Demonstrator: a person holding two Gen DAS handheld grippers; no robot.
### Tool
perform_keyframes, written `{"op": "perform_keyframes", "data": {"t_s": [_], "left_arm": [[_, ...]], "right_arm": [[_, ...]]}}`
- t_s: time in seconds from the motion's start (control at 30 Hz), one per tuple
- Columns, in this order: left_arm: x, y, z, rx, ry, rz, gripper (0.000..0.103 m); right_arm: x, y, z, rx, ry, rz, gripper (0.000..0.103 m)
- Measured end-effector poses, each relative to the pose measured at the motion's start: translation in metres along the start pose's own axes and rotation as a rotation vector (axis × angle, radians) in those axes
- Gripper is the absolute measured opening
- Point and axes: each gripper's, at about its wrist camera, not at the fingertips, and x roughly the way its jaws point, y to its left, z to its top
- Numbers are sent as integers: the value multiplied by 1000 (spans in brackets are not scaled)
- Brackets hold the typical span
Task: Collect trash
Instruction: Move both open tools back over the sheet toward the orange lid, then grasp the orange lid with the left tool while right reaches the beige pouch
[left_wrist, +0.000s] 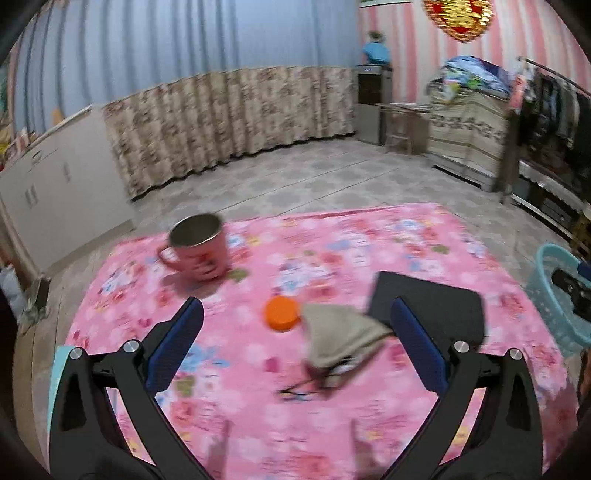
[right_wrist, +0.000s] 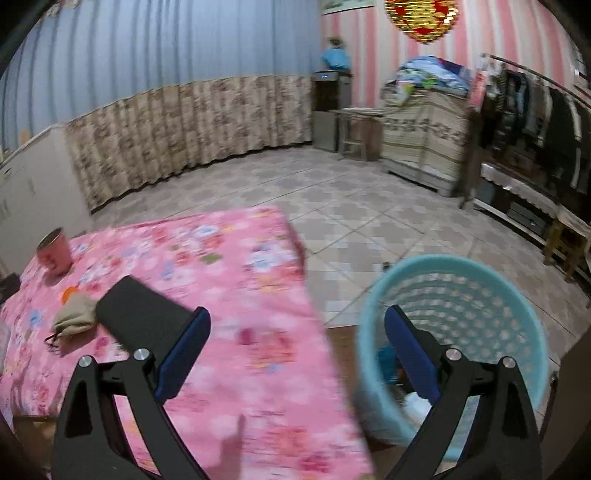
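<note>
**Fingers spread wide on both sides, nothing gripped**

Fingers of my left gripper (left_wrist: 295, 314) are spread wide above the pink flowered cloth (left_wrist: 332, 243) on the counter, touching nothing. Between them, further off, lie an orange cap (left_wrist: 281, 313) and a beige cloth pouch (left_wrist: 340, 336), touching each other; a black flat case (left_wrist: 432, 306) sits just behind the pouch. A pink mug (left_wrist: 201, 245) stands upright, well apart on the left.

My right gripper (right_wrist: 297, 321) is released too, empty. Its left finger hangs over the counter, its right finger (right_wrist: 412, 354) over the turquoise basket (right_wrist: 480, 280) on the floor beside the counter, with scraps blurred inside.
</note>
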Motion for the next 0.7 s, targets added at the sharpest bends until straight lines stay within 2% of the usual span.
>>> {"op": "perform_keyframes", "data": {"t_s": [0.27,0.43,0.7], "left_arm": [[50,50,-19,-68,133,16,98],[67,47,-27,-62,170,-11,98],[95,33,-18,-30,203,-53,96]], "right_arm": [[17,67,-7,-98,41,62,93],[26,82,-7,-115,60,70,93],[36,94,-6,-124,77,78,93]]}}
